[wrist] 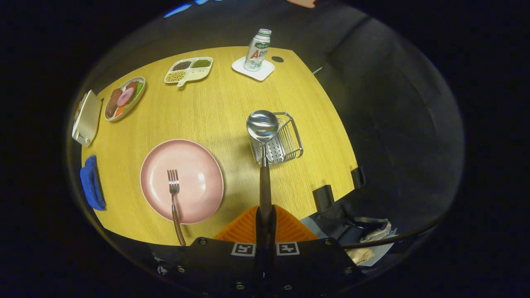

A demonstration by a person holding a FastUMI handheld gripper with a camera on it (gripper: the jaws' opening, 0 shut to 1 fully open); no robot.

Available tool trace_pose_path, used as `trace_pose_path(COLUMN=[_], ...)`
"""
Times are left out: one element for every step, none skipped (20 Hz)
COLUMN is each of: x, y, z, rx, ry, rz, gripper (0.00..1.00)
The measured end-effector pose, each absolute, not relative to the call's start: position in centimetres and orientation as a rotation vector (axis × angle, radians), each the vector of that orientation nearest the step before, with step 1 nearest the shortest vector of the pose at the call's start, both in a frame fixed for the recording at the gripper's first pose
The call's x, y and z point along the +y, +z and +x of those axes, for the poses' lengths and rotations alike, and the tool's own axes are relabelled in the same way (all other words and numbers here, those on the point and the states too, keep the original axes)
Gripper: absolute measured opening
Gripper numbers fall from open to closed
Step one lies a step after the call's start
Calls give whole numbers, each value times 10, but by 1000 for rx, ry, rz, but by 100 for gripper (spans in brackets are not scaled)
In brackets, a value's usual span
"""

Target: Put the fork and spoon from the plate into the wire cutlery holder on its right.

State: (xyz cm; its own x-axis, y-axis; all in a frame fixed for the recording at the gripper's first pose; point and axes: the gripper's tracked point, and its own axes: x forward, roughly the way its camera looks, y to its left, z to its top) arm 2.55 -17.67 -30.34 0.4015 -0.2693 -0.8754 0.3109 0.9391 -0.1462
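Note:
My gripper [265, 221] is shut on the brown handle of the spoon [262, 136], which points straight ahead from between the fingers. The spoon's shiny bowl hangs above the left side of the wire cutlery holder [285, 142], raised off the table. To the left of the fingers lies the pink plate [198, 198] on the wooden table [215, 107]. A fork [174, 194] with a brown handle rests on the plate, tines pointing away from me and the handle sticking out over the plate's near rim.
A blue cloth [92, 182] lies at the table's left edge. Farther back are an oval dish of food [124, 98], a divided tray of beans [188, 69], a flat cream object [87, 118] and a bottle [257, 49] on a white coaster. Two dark clamps [323, 198] grip the table's right edge.

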Motion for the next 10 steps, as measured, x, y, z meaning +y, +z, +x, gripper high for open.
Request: trace_pose_path(x=[-182, -186, -190, -193, -197, -200, -203, -205, -207, -208], y=[-308, -311, -316, -318, -321, -324, -326, -326, -328, -328], z=[25, 25, 26, 27, 28, 30, 32, 36, 39, 42], rx=[1111, 1122, 1129, 1137, 1145, 1155, 1162, 1169, 1171, 1173], ry=[-370, -371, -370, -368, -366, -367, -365, -360, -352, -341], rz=[52, 64, 76, 85, 91, 98, 104, 115, 122, 124], gripper=[4, 4, 4, 4, 4, 4, 4, 4, 4, 4])
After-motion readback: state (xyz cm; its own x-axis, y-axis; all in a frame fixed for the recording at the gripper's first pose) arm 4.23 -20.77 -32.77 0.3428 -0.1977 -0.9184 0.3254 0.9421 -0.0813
